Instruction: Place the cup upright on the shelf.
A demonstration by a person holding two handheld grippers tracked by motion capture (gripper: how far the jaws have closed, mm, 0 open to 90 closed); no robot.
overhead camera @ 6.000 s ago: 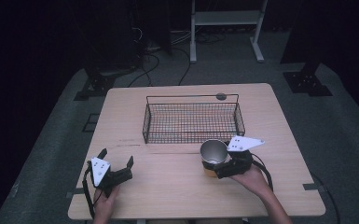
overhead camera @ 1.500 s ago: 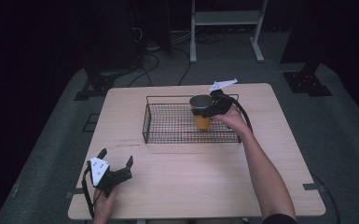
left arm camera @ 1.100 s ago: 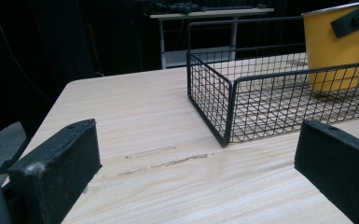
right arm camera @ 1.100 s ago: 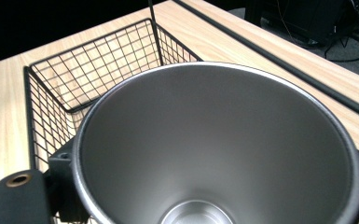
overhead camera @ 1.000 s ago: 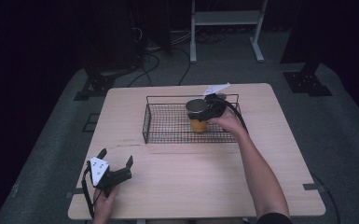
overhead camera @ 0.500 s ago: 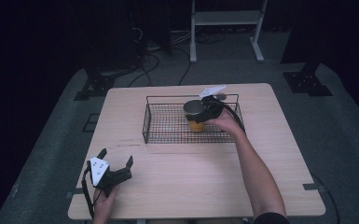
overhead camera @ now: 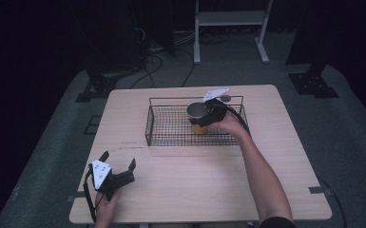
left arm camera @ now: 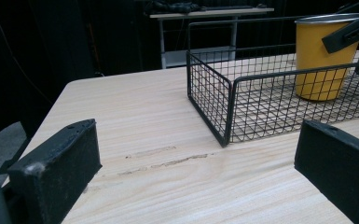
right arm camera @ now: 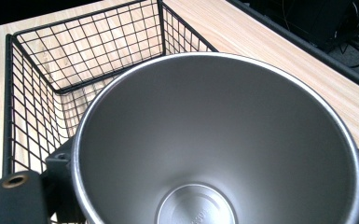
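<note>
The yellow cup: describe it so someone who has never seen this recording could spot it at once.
On the light wooden table stands a black wire basket, towards the far edge. The yellow cup sits upright inside the basket's right part, gripped at its rim by the right tool. It is the one brightly coloured thing there, yellow outside with a bare metal interior.

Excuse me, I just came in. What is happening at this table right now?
A person works at a wooden table with a gripper in each hand. The right gripper holds a yellow metal cup, upright, inside the black wire basket, at its right end, and seems to be setting it down there. The cup is empty inside. The left gripper rests near the table's front left corner, jaws open, holding nothing.
</note>
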